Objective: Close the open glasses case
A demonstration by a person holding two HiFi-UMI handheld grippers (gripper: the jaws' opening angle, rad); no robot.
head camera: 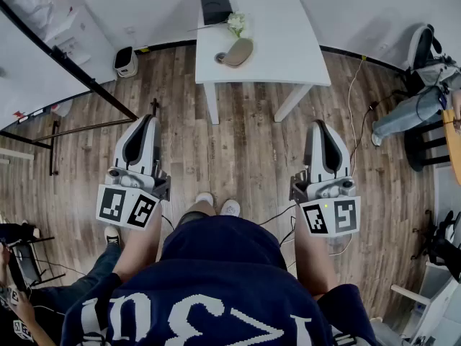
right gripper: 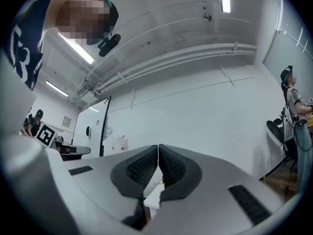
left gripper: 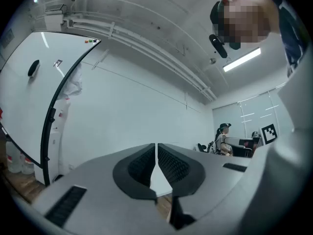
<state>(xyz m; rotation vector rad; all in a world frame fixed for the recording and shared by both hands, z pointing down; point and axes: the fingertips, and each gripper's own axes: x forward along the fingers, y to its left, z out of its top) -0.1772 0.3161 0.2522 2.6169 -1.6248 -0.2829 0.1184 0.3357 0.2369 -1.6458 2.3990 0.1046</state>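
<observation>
Wooden floor [head camera: 252,143] fills most of the head view, and I'm standing on it well short of the white table [head camera: 302,42] at the far end. Task not started: nothing is touched and neither tool is near the table. Left gripper [head camera: 149,118] and right gripper [head camera: 319,124] are held out over the floor on either side of me, roughly level. Both have their jaws pressed together with nothing between them, and each gripper view confirms it (left [left gripper: 156,153], right [right gripper: 158,153]). My guess for the glasses case [head camera: 238,51] is the tan oval shape near the table's near edge. It's too small to tell whether the lid is up, so that's unconfirmed. On the far part of the table sit a flat black box [head camera: 215,6] and a small white-green bunch [head camera: 235,24], neither one touching the tan shape. Still to do: walk up, spread one tool, fold the lid shut. The path straight ahead looks clear. Cable [head camera: 353,99] trails on the floor to the right, a seated person [head camera: 414,114] is far right, and a whiteboard [head camera: 29,56] and a white bin [head camera: 125,61] stand on the left.
</observation>
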